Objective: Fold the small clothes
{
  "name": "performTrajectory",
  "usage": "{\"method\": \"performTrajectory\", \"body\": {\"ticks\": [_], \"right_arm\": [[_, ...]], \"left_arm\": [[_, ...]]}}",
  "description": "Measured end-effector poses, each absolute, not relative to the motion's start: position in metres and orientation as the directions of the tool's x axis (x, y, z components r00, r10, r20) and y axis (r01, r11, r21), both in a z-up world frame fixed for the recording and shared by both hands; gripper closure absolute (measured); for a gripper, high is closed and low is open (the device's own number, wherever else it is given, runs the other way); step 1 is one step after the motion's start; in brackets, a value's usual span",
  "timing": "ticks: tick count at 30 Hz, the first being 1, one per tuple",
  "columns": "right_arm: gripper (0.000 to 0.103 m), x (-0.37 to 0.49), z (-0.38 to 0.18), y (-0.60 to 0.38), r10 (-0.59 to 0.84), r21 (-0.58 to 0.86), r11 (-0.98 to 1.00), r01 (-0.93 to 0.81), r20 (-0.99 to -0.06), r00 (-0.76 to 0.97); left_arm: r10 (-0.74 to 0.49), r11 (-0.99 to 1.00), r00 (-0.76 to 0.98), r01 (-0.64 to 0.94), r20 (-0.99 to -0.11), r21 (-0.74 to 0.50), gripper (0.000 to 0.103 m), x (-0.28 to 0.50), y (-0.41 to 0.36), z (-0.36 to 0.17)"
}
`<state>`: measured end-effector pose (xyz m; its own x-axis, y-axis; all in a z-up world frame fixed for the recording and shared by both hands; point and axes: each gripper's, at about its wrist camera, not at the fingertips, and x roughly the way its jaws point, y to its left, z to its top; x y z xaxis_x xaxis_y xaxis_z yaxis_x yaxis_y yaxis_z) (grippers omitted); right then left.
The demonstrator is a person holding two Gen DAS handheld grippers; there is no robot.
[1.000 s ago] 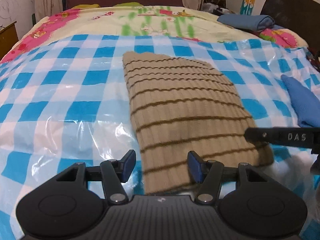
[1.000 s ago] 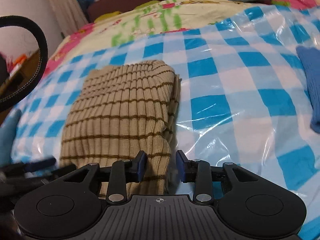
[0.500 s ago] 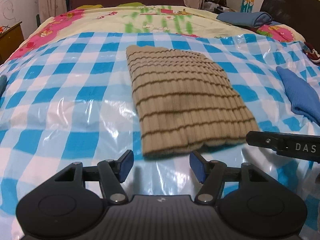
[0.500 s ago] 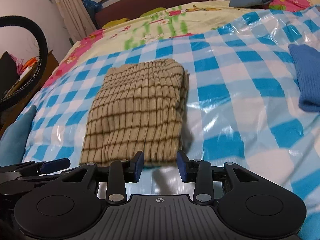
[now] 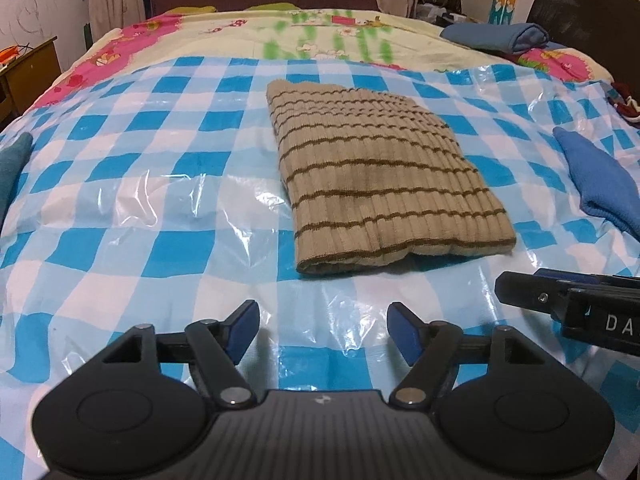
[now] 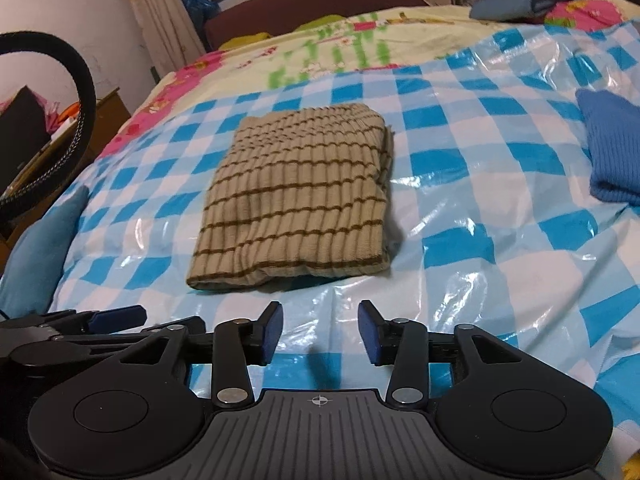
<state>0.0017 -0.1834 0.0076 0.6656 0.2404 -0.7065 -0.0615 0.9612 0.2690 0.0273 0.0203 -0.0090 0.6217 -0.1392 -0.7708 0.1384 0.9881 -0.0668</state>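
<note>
left gripper: jaws just opening, nothing between | right gripper: jaws just opening, nothing between

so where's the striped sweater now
The striped sweater lies folded mid-bed on the checked plastic sheet, ahead of both open grippers, left of the blue garment.

1. folded beige garment: ribbed knit cloth, matt.
2. checked sheet: glossy, crinkled plastic film.
3. blue garment: probably soft knit.
4. gripper pads: matt blue.
</note>
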Motion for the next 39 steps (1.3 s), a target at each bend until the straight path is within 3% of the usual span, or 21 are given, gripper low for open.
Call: {"method": "performTrajectory", "body": {"ticks": [39], "right_arm": [[0.053, -0.019, -0.005, -0.189, 0.241, 0.279, 0.959, -0.045, -0.72, 0.651]], "left_arm": [[-0.08, 0.994, 0.579, 0.108, -0.812, -0.021, 0.014, 0.015, 0.013, -0.017]]}}
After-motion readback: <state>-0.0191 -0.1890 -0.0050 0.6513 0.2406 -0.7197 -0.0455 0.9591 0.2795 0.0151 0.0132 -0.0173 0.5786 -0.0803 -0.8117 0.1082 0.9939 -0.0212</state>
